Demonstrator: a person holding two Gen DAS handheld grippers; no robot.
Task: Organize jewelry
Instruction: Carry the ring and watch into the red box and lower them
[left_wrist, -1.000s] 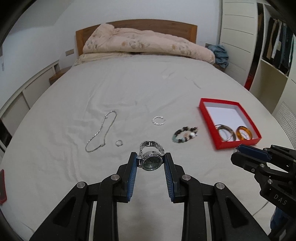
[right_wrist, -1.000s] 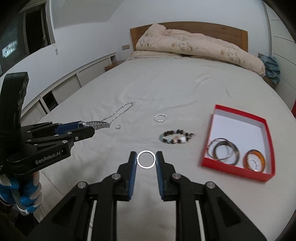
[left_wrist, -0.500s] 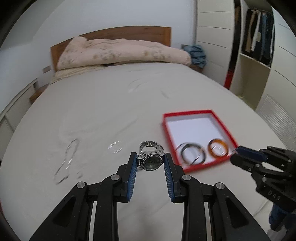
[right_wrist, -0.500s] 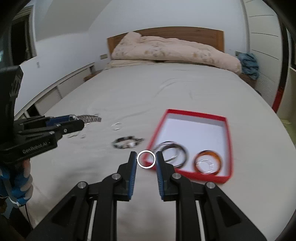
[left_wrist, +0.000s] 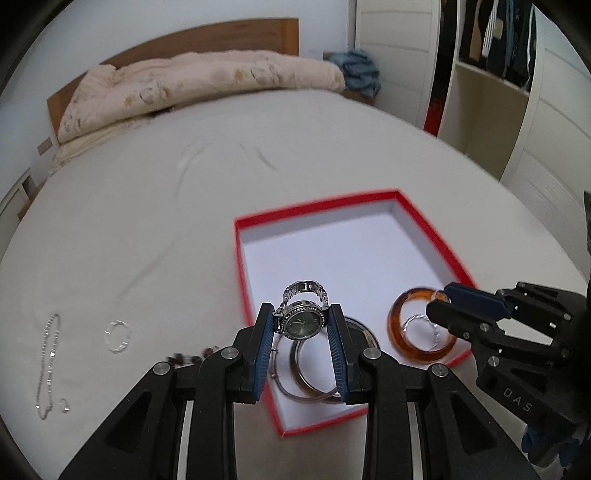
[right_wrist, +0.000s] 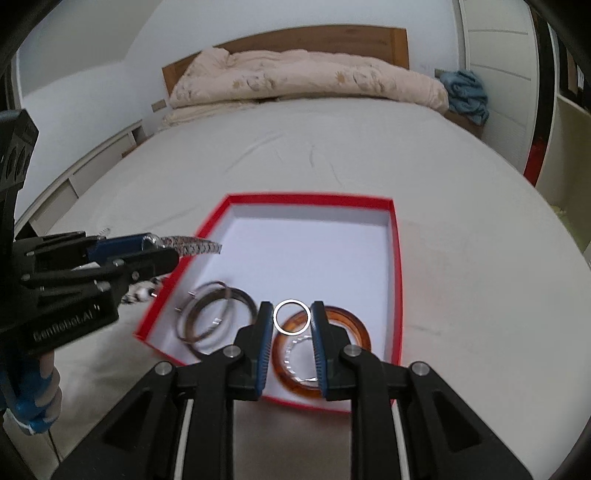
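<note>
- My left gripper (left_wrist: 301, 326) has its fingers (left_wrist: 264, 343) pinched on a silver watch (left_wrist: 303, 321), one blue pad on each side of the dark dial, the metal band looping up behind it.
- The watch hangs over the near left part of the red box (left_wrist: 258, 221), above the grey bangles (left_wrist: 314, 376) that lie on the box's white floor.
- My right gripper (right_wrist: 291, 317) has its fingers (right_wrist: 263, 343) closed on a thin white ring (right_wrist: 291, 316), held upright between the blue pads.
- That ring sits over the near right part of the red box (right_wrist: 397, 266), above an amber bangle (right_wrist: 354, 325) lying flat inside; a small silver ring (right_wrist: 299, 354) rests within the amber one.
- From the right wrist view, the grey bangles (right_wrist: 210, 317) overlap each other to the left of the amber bangle, all in the near end of the box; the far end of the floor is bare white.
- From the left wrist view, my right gripper (left_wrist: 469, 306) shows edge-on at the right, over the amber bangle (left_wrist: 417, 328).
- Outside the box on the bed sheet (left_wrist: 147, 221), to its left, lie a silver chain necklace (left_wrist: 48, 362), a small ring (left_wrist: 65, 405) near its lower end, and a thin silver bracelet (left_wrist: 118, 334); the picture is blurred there.
- A dark beaded bracelet (left_wrist: 192, 357) peeks out just past my left fingers.
- A rolled pink quilt (right_wrist: 306, 79) lies at the wooden headboard (right_wrist: 369, 40), with blue cloth (right_wrist: 467, 94) beside it.
</note>
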